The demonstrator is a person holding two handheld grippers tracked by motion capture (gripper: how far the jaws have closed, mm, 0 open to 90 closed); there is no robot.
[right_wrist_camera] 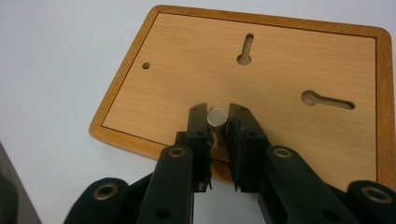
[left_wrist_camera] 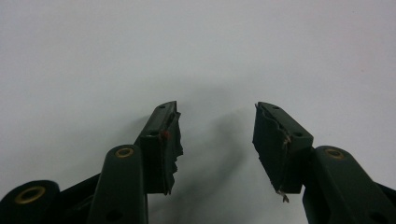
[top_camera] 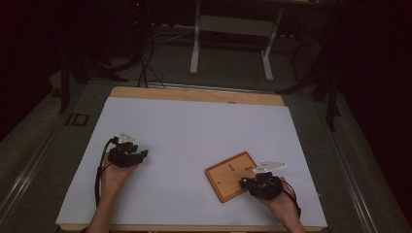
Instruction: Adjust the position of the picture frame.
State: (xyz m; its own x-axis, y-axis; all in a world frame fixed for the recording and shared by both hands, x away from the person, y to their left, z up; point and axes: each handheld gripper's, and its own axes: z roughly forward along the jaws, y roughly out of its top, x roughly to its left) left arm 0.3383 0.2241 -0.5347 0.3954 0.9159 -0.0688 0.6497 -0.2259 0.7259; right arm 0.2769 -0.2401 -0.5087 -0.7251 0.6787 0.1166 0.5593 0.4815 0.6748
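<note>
A wooden board (top_camera: 224, 178) with a raised rim lies flat on the white sheet at the right. Its face (right_wrist_camera: 261, 70) has two keyhole slots (right_wrist_camera: 327, 100) and a small round hole (right_wrist_camera: 146, 66). My right gripper (right_wrist_camera: 218, 111) is over the board's near edge, shut on a small grey cylindrical peg (right_wrist_camera: 216, 116) that stands between its pads. In the high view the right gripper (top_camera: 245, 182) sits at the board's right corner. My left gripper (top_camera: 142, 155) rests at the left on the sheet. Its jaws (left_wrist_camera: 217, 112) are open, with nothing between them.
The white sheet (top_camera: 194, 131) covers most of the wooden table (top_camera: 194, 94). Beyond the far edge stand a desk frame's white legs (top_camera: 195, 48) and floor cables (top_camera: 143, 68). The surroundings are dark.
</note>
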